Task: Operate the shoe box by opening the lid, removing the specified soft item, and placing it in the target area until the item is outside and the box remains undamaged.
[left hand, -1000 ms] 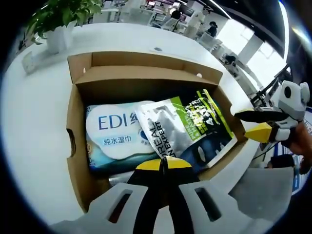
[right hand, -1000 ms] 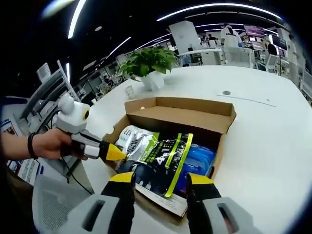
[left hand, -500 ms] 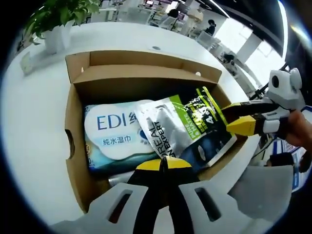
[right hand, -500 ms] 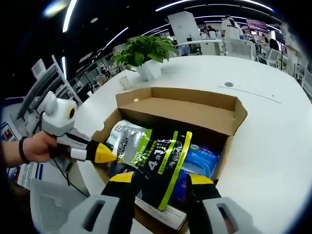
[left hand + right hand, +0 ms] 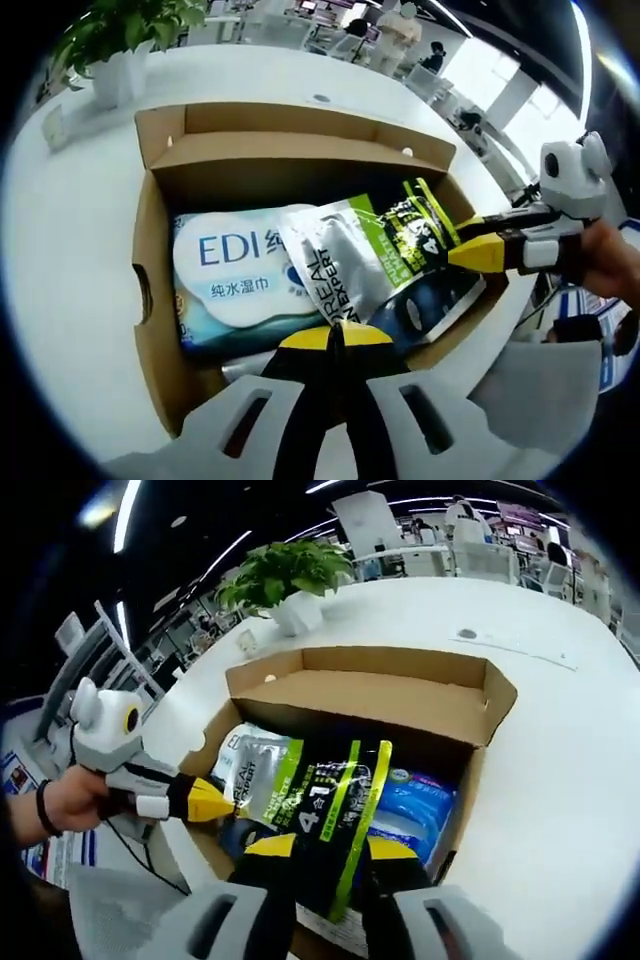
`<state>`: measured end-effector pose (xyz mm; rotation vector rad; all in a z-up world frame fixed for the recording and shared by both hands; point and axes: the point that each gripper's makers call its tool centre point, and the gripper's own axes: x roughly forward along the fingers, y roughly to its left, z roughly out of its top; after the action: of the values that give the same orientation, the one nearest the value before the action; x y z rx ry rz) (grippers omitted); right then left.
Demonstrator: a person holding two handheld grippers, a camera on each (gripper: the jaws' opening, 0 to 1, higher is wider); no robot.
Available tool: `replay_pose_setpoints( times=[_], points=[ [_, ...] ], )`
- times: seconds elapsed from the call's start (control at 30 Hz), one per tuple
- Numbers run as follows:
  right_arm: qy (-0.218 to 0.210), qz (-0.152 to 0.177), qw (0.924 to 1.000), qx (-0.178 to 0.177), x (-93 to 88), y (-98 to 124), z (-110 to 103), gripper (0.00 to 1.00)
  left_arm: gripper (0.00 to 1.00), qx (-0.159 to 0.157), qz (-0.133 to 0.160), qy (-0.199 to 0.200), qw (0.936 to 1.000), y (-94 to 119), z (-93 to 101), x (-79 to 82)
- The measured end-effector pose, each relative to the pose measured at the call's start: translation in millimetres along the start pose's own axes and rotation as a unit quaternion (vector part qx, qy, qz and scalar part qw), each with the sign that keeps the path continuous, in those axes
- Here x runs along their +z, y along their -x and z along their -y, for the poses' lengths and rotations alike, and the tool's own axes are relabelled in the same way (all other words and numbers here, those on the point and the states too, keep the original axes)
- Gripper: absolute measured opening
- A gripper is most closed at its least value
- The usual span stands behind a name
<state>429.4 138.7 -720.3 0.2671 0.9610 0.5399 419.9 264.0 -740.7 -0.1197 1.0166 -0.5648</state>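
The open cardboard shoe box (image 5: 300,120) (image 5: 400,665) holds a blue-and-white wipes pack (image 5: 230,265) (image 5: 415,805), a silver-and-green pouch (image 5: 330,260) (image 5: 262,770) and a black pouch with lime stripes (image 5: 420,260) (image 5: 335,810). My right gripper (image 5: 332,847) (image 5: 462,240) is open, its jaws standing either side of the black pouch's near edge. My left gripper (image 5: 335,335) (image 5: 218,802) is shut, its tips at the box's near wall beside the silver pouch, with nothing seen between them.
The box sits on a white table (image 5: 60,230) (image 5: 560,760). A potted plant (image 5: 120,40) (image 5: 285,575) stands beyond the box. A hand (image 5: 65,800) holds the left gripper. Office desks and people are far behind.
My right gripper has moved in over the black pouch and its jaws have narrowed around it. The left gripper has stayed put and shut.
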Motion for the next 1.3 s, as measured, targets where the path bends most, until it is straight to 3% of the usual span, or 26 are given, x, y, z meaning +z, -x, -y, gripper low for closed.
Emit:
replay_pose_setpoints(
  times=[0.13, 0.3, 0.43, 0.73, 0.97, 1.3],
  points=[
    [-0.012, 0.011, 0.9998, 0.006, 2.2, 3, 0, 0.02, 0.00, -0.001, -0.002, 0.005, 1.0000, -3, -1.0, -2.2],
    [-0.034, 0.008, 0.9994, 0.006, -3.4, -4, 0, 0.04, 0.00, -0.005, -0.003, 0.005, 1.0000, -3, -1.0, -0.7],
    [-0.027, -0.002, 0.9996, -0.011, -9.5, -8, 0, 0.04, 0.00, -0.009, 0.005, 0.011, 0.9999, -1, -0.5, 0.3],
    [-0.027, 0.019, 0.9994, 0.002, 2.7, 1, -2, 0.00, 0.00, -0.003, 0.004, 0.001, 1.0000, -1, 0.2, 0.5],
    [-0.022, 0.018, 0.9996, 0.002, -2.4, 3, -4, 0.00, 0.00, 0.004, 0.002, 0.000, 1.0000, 1, -0.6, 1.8],
    [-0.025, 0.042, 0.9988, 0.004, 5.7, 18, -9, 0.00, 0.00, 0.001, 0.024, -0.006, 0.9997, 14, 5.0, 21.2]
  ],
)
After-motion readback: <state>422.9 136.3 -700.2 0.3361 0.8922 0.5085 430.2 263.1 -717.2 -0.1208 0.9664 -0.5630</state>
